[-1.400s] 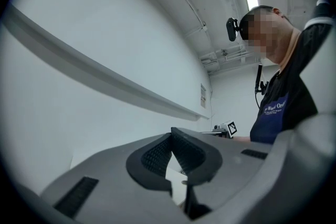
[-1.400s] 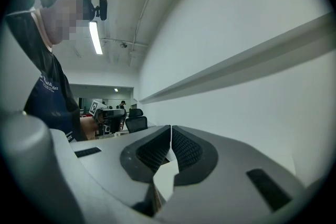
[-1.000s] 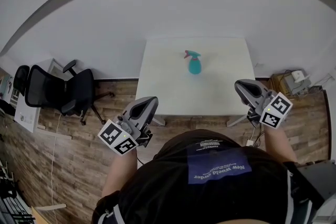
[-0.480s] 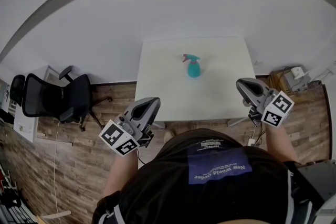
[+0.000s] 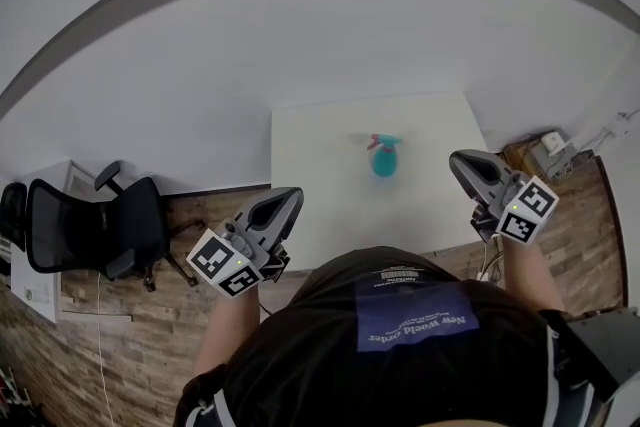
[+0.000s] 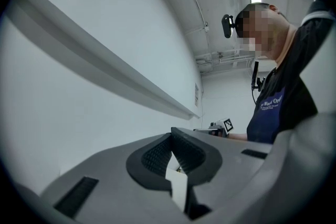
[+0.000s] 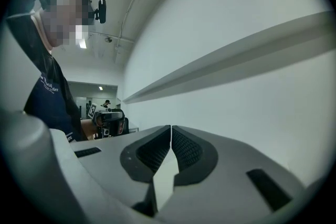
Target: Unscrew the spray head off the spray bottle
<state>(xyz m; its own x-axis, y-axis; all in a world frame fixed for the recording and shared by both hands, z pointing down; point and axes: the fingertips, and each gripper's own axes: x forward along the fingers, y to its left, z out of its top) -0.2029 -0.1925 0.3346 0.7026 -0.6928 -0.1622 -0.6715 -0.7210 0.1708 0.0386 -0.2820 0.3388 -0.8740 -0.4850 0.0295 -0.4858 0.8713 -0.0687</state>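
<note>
**Inspector:** Tongs?

**Operator:** My left tongs (image 5: 284, 202) and right tongs (image 5: 463, 164): both clenched, empty, short of the desk (image 5: 310, 195).

**Inspector:** Bottle?

**Operator:** Upright spray bottle (image 5: 384, 161), twelve o'clock, mid-desk. Advised: open both, steady its body, grip the spray head (image 5: 383, 142) squarely.

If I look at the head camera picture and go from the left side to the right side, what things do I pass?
office chair → left gripper → spray bottle → right gripper → white box
</note>
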